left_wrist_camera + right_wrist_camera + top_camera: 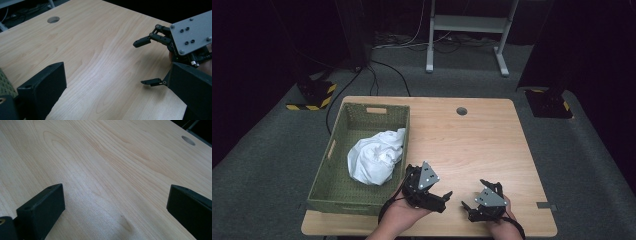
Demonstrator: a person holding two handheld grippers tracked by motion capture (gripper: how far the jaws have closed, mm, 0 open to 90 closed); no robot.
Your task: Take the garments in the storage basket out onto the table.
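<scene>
Two grippers sat at the tabletop's (472,145) near edge: the left gripper (441,196) and the right gripper (468,209), both with fingers spread wide and holding nothing, tips pointing toward each other, a little apart. Beyond the left gripper, along the left edge, one green woven basket (328,185) held one crumpled white cloth (374,157). One round hole (461,111) lay near the far edge.
</scene>
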